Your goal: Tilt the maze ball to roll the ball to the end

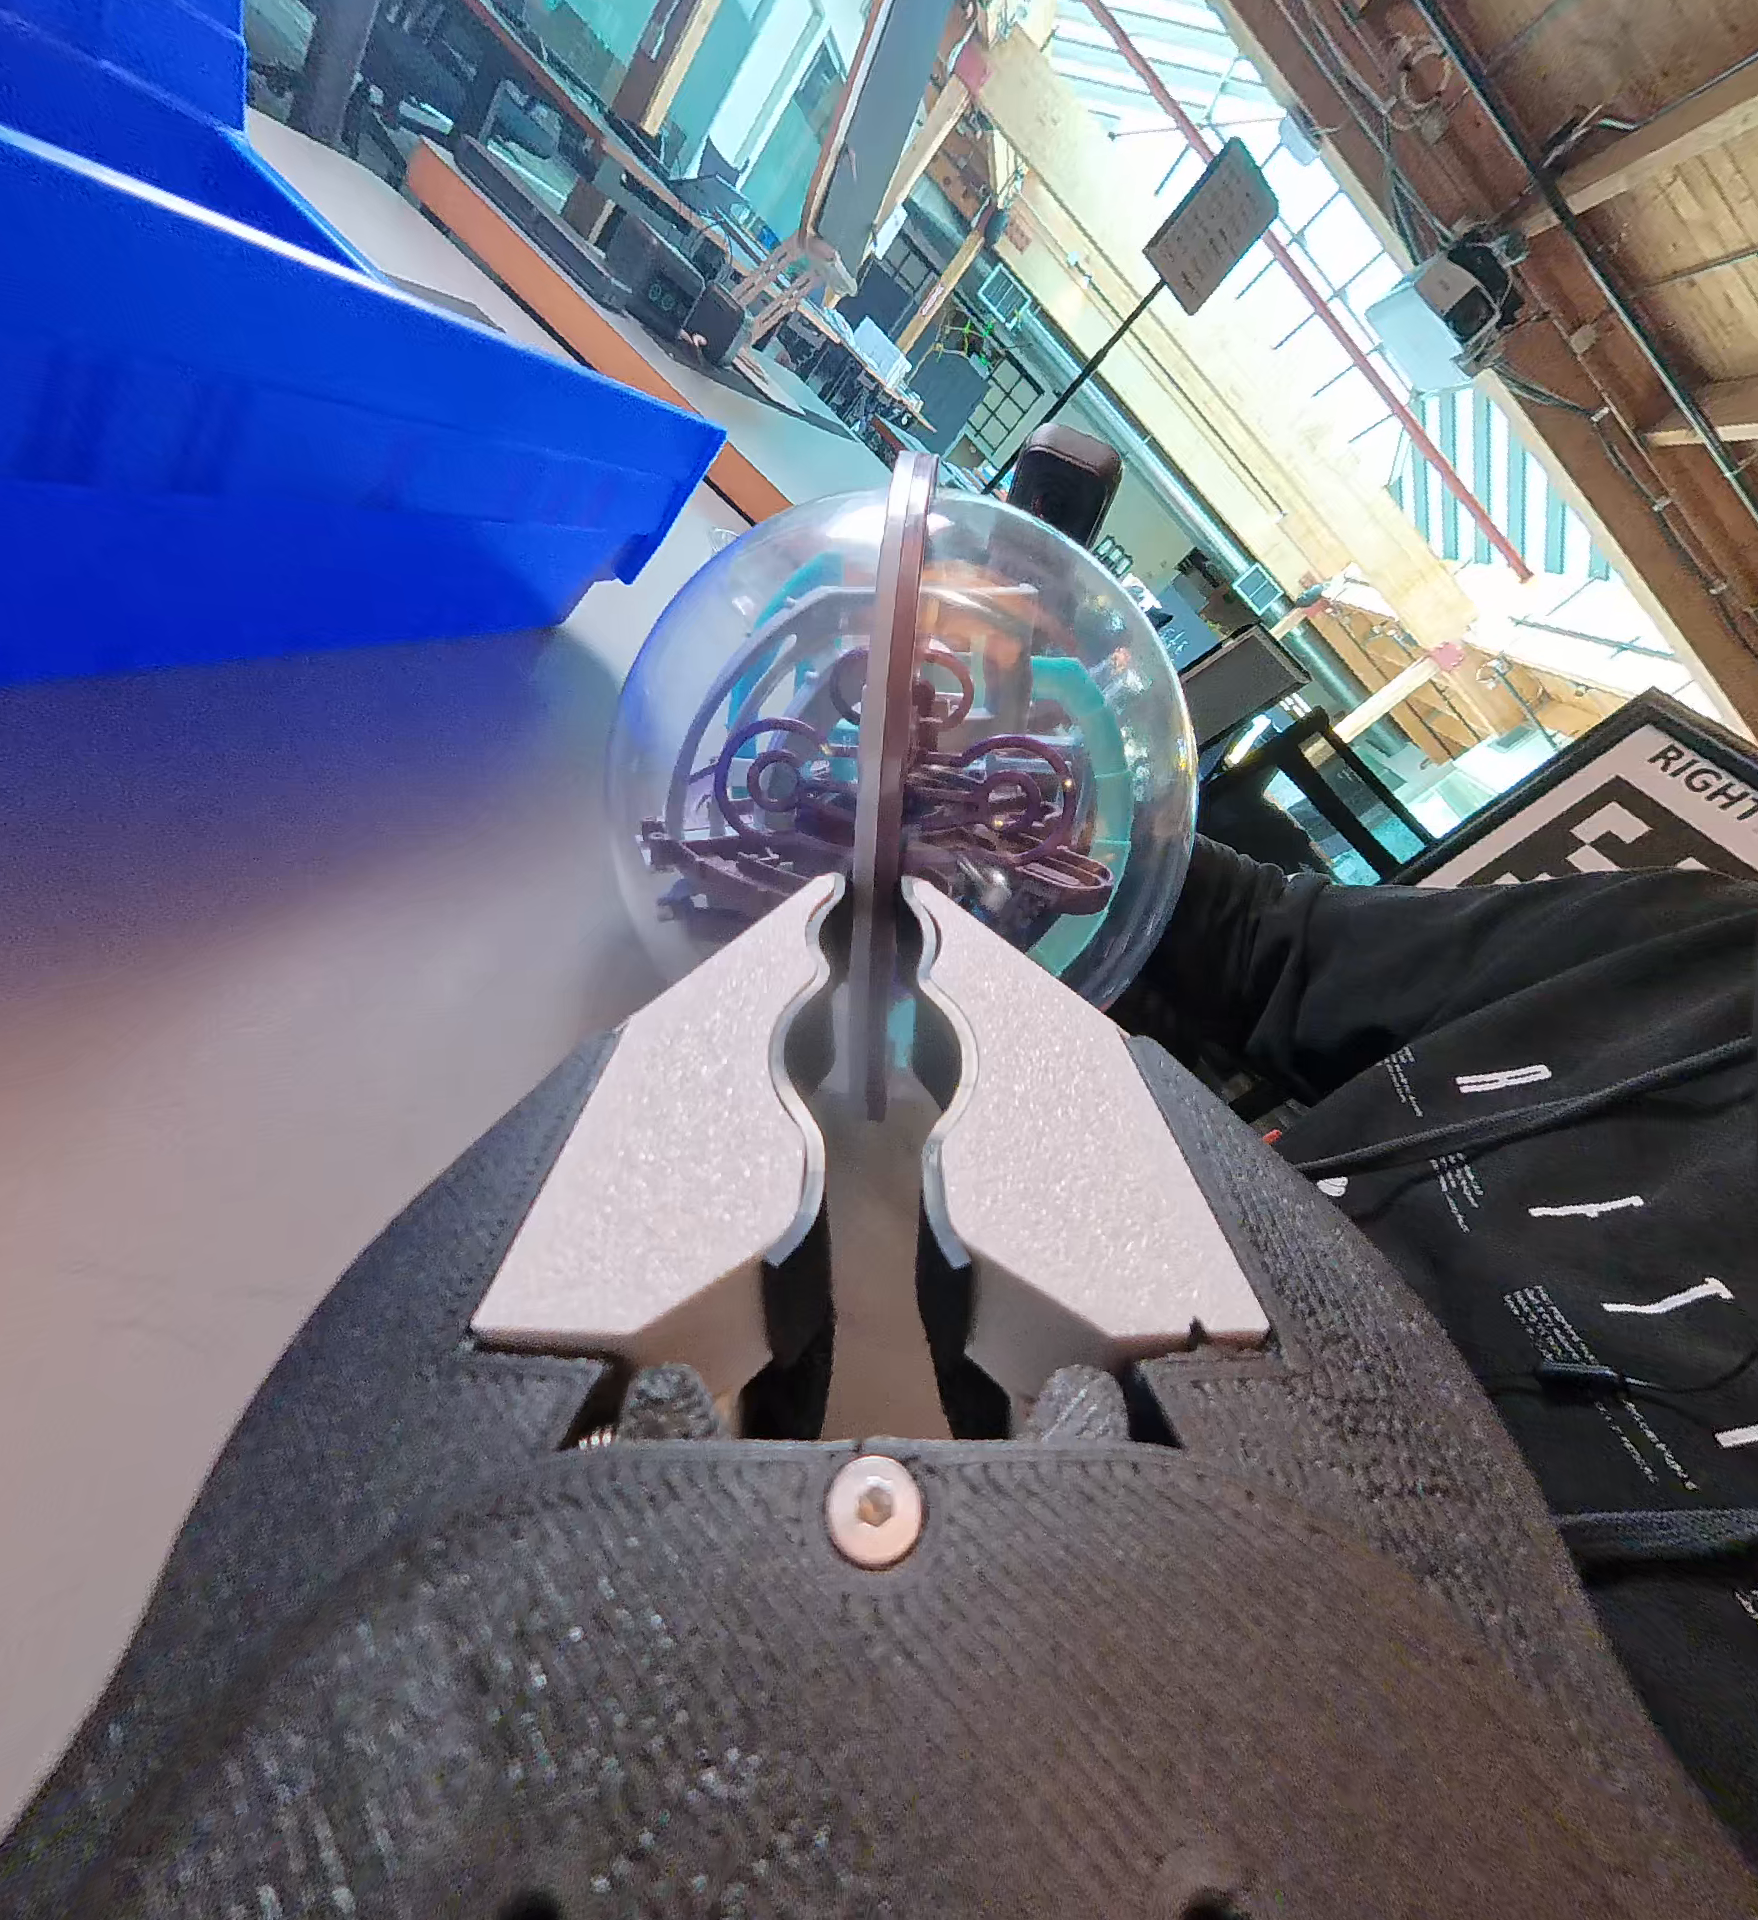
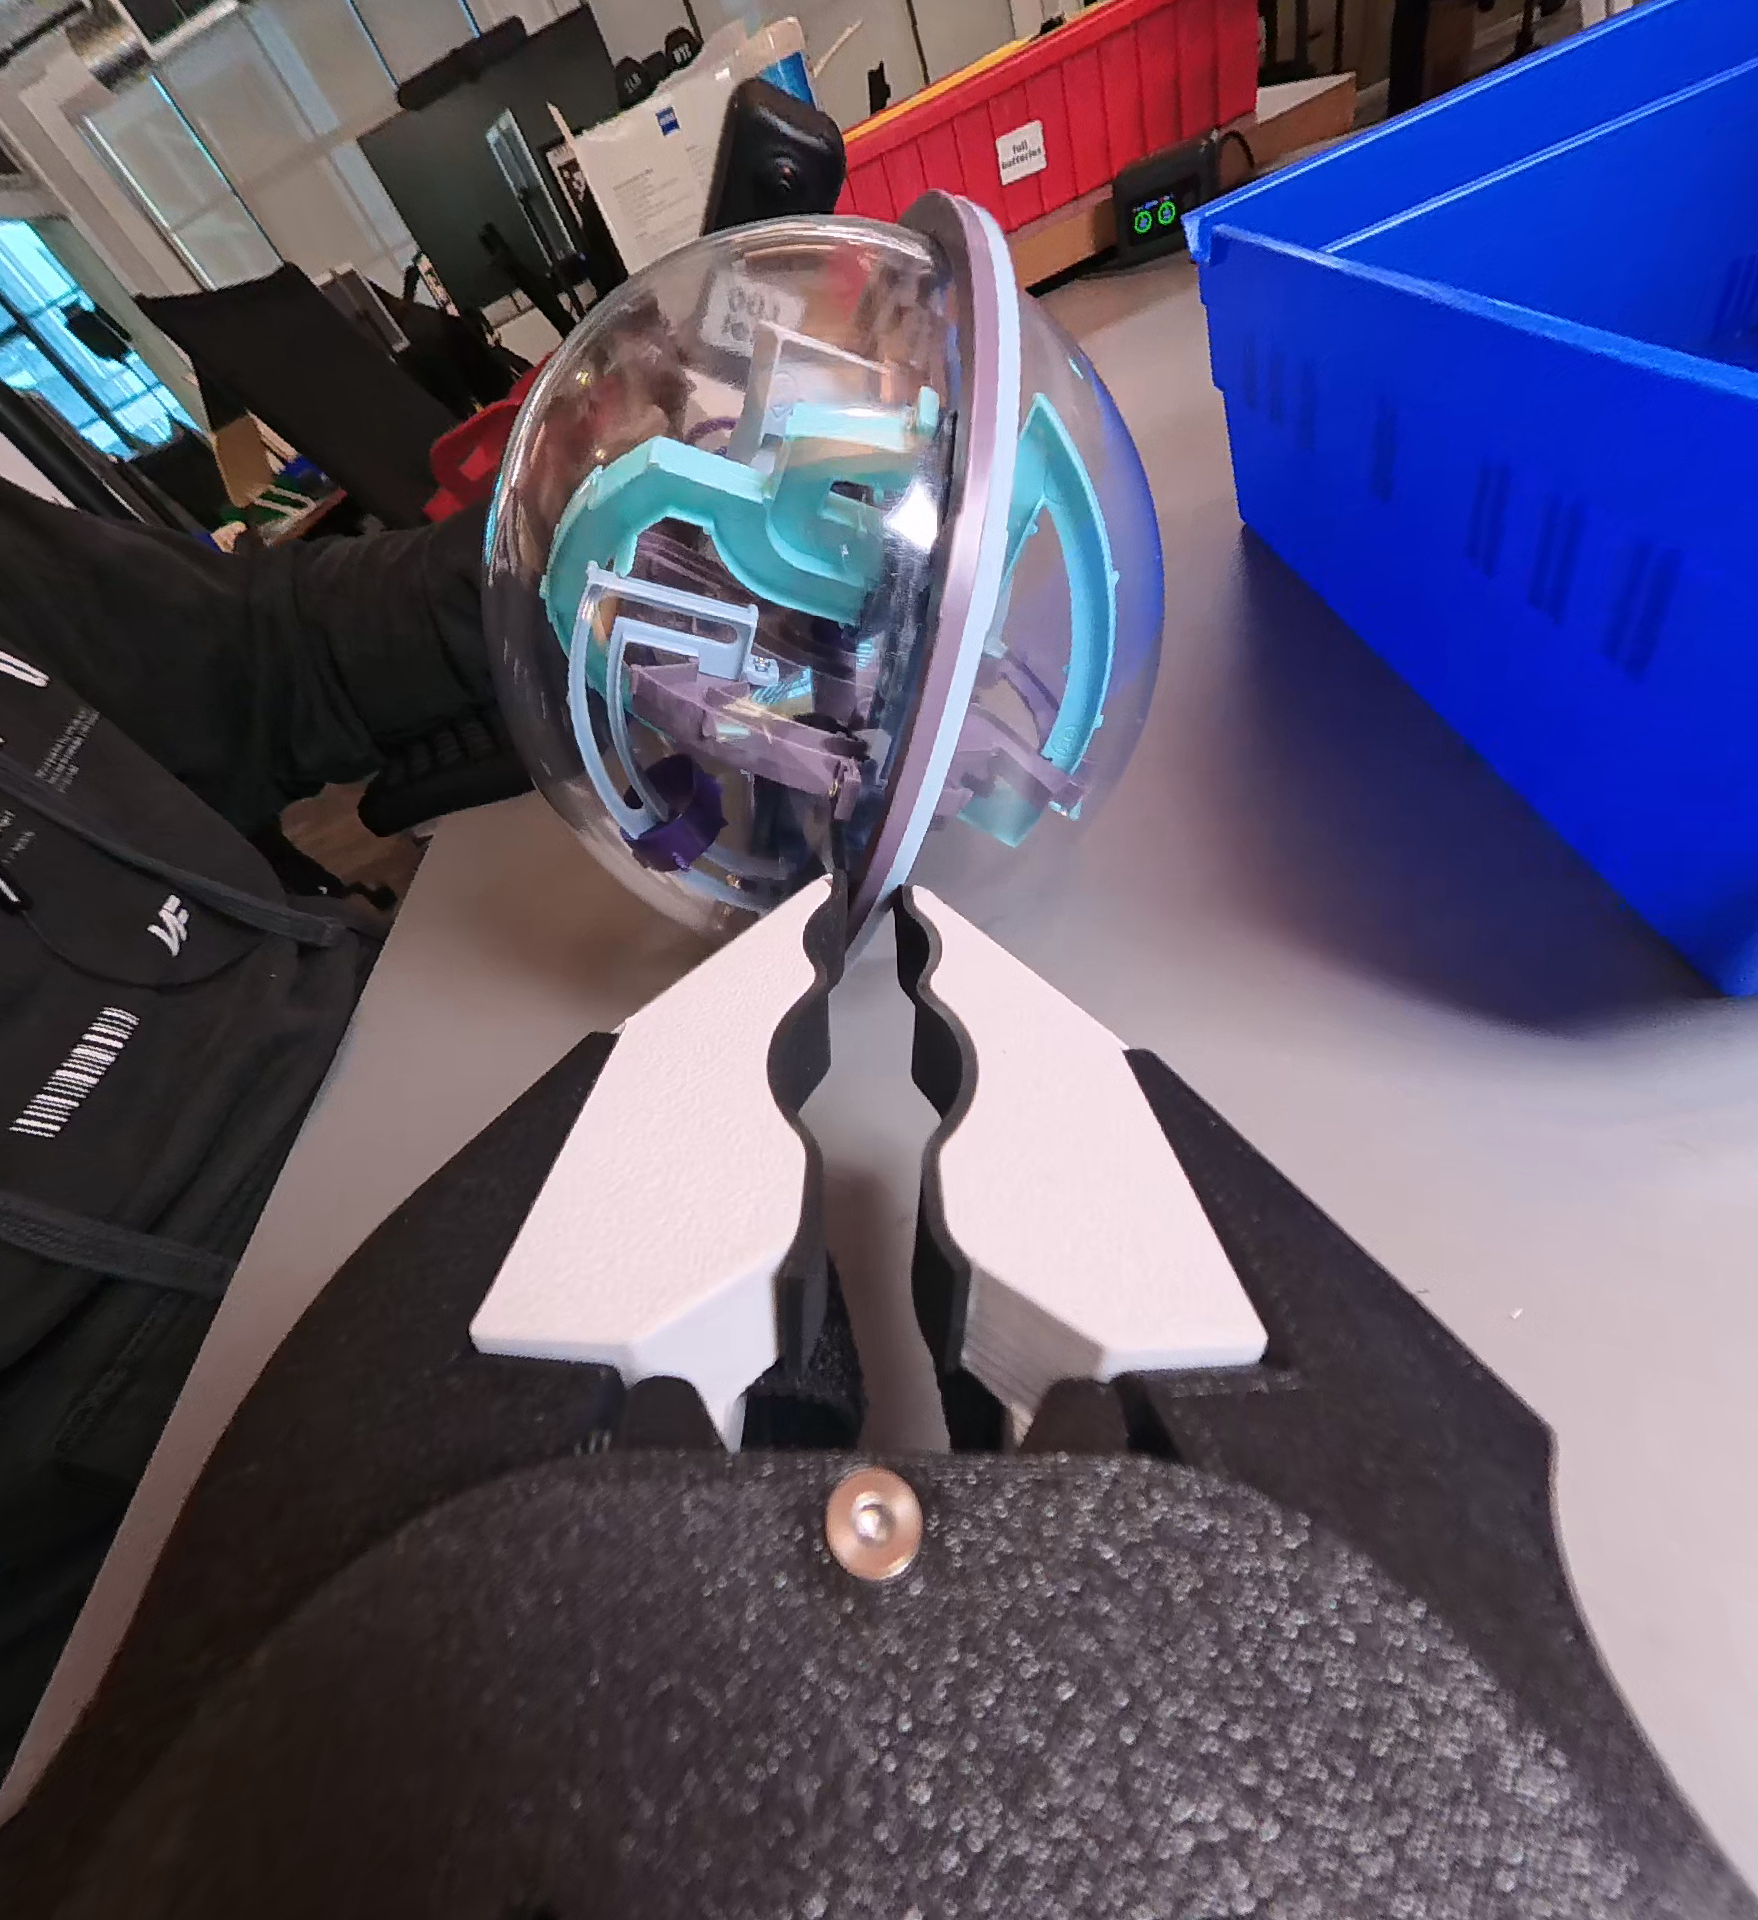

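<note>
The maze ball (image 1: 901, 748) is a clear sphere with teal, grey and purple tracks inside and a flat purple ring round its middle. It is held in the air above a grey table. My left gripper (image 1: 870, 894) is shut on the ring's edge, which runs between the grey fingers. In the right wrist view the maze ball (image 2: 792, 582) is tilted, and my right gripper (image 2: 864, 899) is shut on the ring from the opposite side. A small shiny steel ball (image 1: 994, 883) seems to sit low among the purple tracks; I cannot place it in the right wrist view.
A large blue bin (image 2: 1540, 436) stands on the grey table (image 2: 1374, 1091) just right of the ball, and also shows in the left wrist view (image 1: 231, 447). A person in black clothing (image 2: 75, 935) is close on the left. A red bin (image 2: 1041, 125) stands far back.
</note>
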